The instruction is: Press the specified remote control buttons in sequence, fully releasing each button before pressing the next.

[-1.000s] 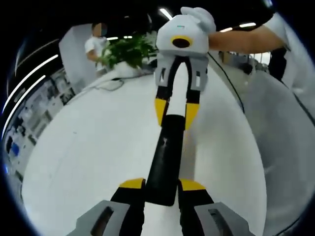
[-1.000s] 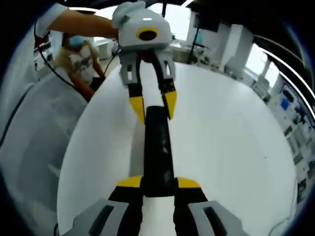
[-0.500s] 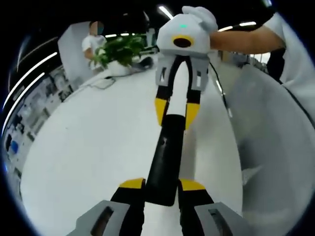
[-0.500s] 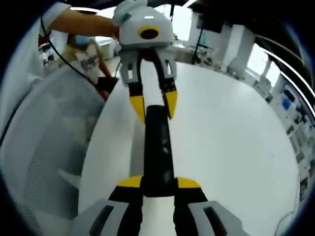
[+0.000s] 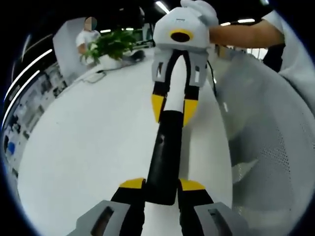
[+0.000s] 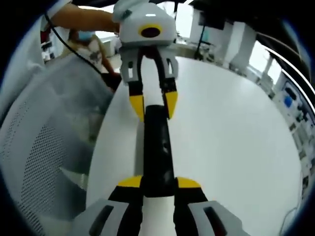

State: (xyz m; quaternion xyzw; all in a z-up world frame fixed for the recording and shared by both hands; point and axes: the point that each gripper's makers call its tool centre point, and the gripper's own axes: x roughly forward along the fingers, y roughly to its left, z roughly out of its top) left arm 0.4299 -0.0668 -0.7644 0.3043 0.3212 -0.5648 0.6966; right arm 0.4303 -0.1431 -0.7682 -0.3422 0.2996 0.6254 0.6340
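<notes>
Both grippers clench one black remote [image 5: 165, 157] end to end above the white table [image 5: 83, 147]: the left gripper [image 5: 161, 189] holds one end, the right gripper [image 6: 158, 187] the other. The left gripper view adds a far plant [image 5: 110, 44]; the right gripper view, a mesh chair [image 6: 34, 147].

Left hand-held gripper [image 5: 161, 189]: grey slotted finger bodies ending in black fingers with yellow tips. Right hand-held gripper [image 6: 158, 187]: the same build; seen from the left gripper view, a white rounded housing with a yellow-ringed dark oval. White glove [image 5: 201, 11] and white short sleeve [image 5: 288, 29] on the person.
</notes>
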